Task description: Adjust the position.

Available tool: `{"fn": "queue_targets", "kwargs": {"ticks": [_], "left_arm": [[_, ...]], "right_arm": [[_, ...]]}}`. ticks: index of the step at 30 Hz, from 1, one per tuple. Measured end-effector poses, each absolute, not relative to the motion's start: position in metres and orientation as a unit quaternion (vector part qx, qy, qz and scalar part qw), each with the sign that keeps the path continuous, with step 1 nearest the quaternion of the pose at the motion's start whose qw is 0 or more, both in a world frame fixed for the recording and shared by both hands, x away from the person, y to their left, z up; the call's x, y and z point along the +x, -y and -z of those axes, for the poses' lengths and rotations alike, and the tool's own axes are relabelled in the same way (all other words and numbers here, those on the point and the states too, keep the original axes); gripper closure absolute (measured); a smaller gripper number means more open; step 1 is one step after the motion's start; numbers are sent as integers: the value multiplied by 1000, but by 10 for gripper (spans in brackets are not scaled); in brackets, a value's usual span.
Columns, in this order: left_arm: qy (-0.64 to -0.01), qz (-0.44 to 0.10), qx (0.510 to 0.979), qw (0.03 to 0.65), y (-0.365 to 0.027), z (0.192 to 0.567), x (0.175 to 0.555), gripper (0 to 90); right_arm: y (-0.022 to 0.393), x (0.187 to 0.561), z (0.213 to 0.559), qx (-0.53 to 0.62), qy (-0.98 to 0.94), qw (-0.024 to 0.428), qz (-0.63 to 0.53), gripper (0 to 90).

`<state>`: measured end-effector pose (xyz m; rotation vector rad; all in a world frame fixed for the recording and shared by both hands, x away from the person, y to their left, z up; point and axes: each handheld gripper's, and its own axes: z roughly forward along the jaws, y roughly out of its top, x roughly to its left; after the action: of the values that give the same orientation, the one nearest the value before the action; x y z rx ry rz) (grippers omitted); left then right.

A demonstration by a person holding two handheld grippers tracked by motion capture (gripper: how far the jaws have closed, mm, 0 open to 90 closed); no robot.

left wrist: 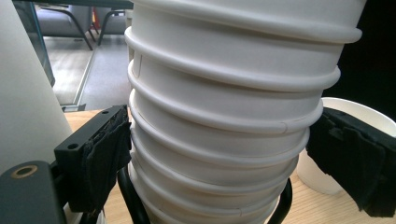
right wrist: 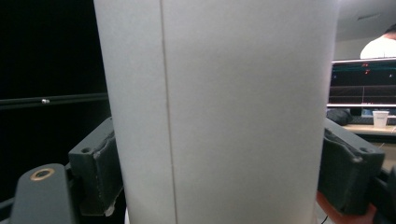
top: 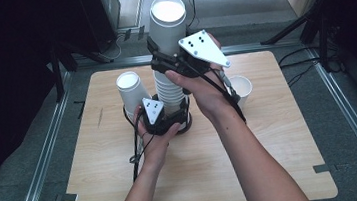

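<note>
Right gripper (top: pixel 170 61) is clamped on the top cup (top: pixel 168 23), above table centre. Left gripper (top: pixel 165 116) grips the cup stack (top: pixel 169 89) near its base; a single cup (top: pixel 241 87) stands right.

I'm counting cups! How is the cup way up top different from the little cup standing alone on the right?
The top cup is clamped in the right gripper above the stack; the lone cup stands free on the table. The top cup looks taller; the lone cup looks shorter. Both are white, upright, mouth up.
</note>
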<state>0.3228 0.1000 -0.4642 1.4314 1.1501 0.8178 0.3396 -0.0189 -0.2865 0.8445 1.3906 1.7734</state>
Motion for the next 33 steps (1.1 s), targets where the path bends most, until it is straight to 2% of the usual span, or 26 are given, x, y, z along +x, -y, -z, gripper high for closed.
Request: {"fn": "queue_targets", "kwargs": {"ticks": [15,23,33], "left_arm": [[-479,-341,602,540,-102,465,321,77],[-476,-336,601,546,-106,466,316,106],[-464,-334,613,546,-110,466,303,94]], "right_arm": [[32,314,272,317,-536,366,-692,153],[51,304,279,328,-536,370,-685,153],[79,291,290,339,-528,371,-685,152]]}}
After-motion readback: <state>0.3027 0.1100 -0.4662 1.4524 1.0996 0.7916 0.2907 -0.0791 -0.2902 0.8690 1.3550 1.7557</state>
